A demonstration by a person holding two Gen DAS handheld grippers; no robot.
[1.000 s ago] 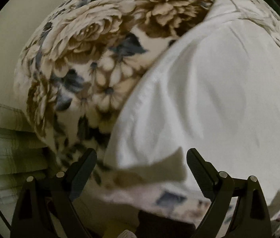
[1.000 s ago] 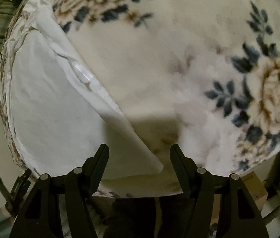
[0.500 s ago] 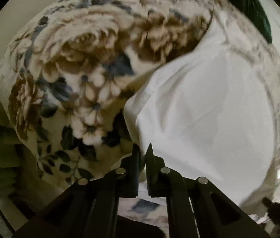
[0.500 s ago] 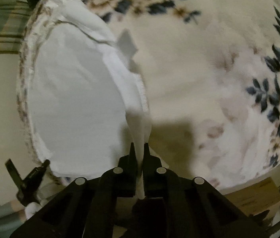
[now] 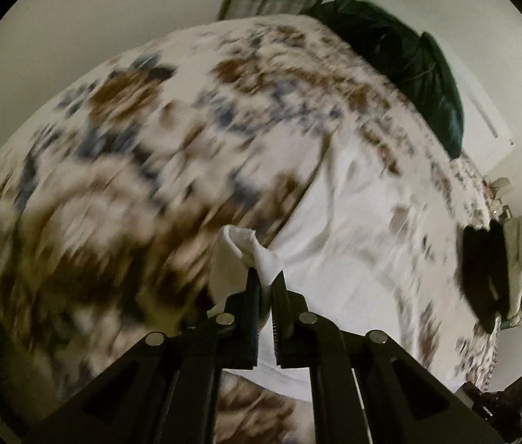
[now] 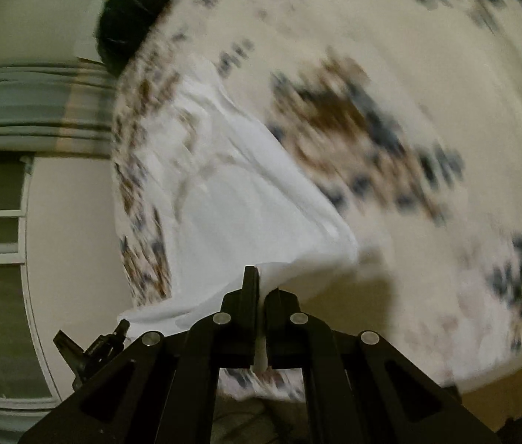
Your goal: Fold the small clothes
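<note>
Readable text: none in either view
Labels or brands: none legible; both views are motion-blurred

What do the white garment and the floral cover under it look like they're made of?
White garment: thin matte woven cloth, probably cotton; it creases and bunches at the left gripper. Floral cover: seemingly thicker, plush fleece, though blur hides its nap.

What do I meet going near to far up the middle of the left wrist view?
Left hand-held gripper → pinched corner of the white cloth garment → floral brown-and-blue bedspread → dark green cushion.
</note>
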